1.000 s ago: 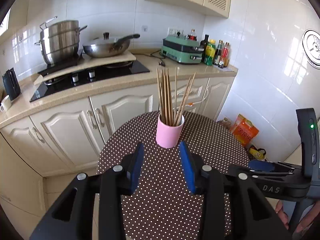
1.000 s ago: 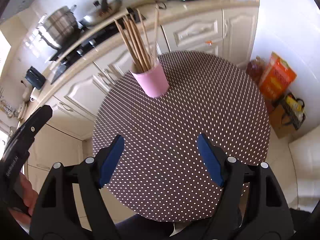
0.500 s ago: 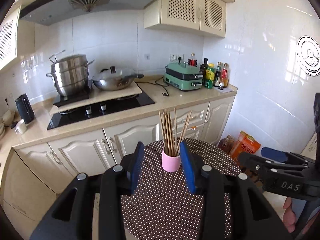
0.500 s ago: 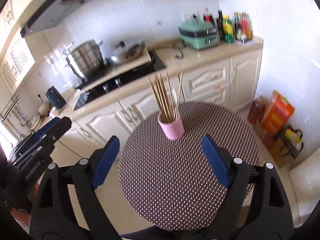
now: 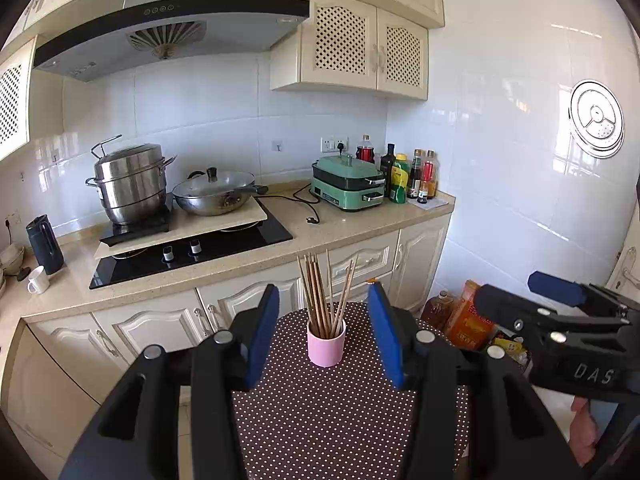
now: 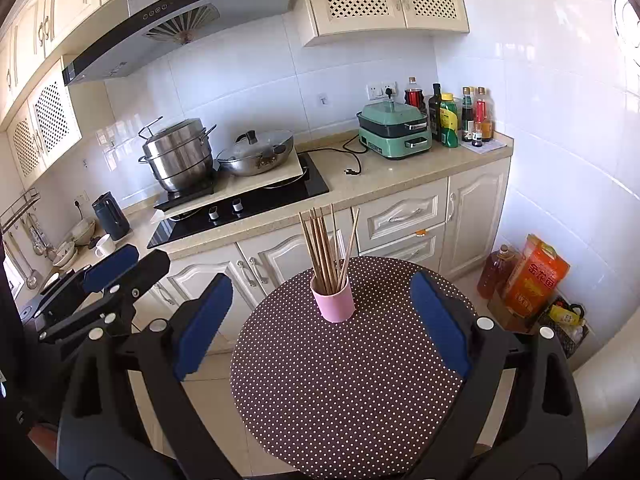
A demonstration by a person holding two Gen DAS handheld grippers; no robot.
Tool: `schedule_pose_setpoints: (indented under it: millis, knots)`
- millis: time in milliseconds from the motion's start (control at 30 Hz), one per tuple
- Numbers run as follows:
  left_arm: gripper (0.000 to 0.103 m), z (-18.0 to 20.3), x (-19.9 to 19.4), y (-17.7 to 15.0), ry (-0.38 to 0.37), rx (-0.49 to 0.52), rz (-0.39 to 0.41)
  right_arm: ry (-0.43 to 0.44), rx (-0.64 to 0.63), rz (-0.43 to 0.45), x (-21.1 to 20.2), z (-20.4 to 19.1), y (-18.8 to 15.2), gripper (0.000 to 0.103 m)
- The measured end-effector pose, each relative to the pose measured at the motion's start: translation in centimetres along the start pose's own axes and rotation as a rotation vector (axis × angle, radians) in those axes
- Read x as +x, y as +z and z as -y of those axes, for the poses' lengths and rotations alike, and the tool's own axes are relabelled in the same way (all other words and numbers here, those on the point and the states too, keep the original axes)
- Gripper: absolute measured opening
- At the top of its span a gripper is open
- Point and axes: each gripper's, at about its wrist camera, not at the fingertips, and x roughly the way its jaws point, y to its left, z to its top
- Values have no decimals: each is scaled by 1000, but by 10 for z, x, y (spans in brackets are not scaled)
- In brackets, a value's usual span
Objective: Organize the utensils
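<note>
We see the chopsticks (image 6: 326, 250) standing bundled in the pink cup (image 6: 333, 300), which sits upright toward the far side of the round dotted table (image 6: 352, 392); we judge they were gathered there so they stay together and off the cloth. They fan out a little because the cup is wider than the bundle. No loose chopstick shows on the table, so the sorting looks finished to us. Our left gripper (image 5: 324, 336) hangs well above the table with its jaws opening and nothing between them. Our right gripper (image 6: 322, 330) is likewise empty, jaws opening wide, held clear of the cup so nothing gets knocked. Behind the table runs the kitchen counter (image 6: 400, 176).
</note>
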Motion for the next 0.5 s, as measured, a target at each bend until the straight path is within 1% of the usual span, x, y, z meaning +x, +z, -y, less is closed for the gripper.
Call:
schedule_pose_setpoints:
  millis: [133, 500]
  knots:
    - [46, -1, -3, -3, 1, -19, 8, -9, -1, -11, -3, -3, -6, 89]
    - [46, -5, -9, -10, 16, -46, 11, 13, -14, -19, -7, -9, -13, 89]
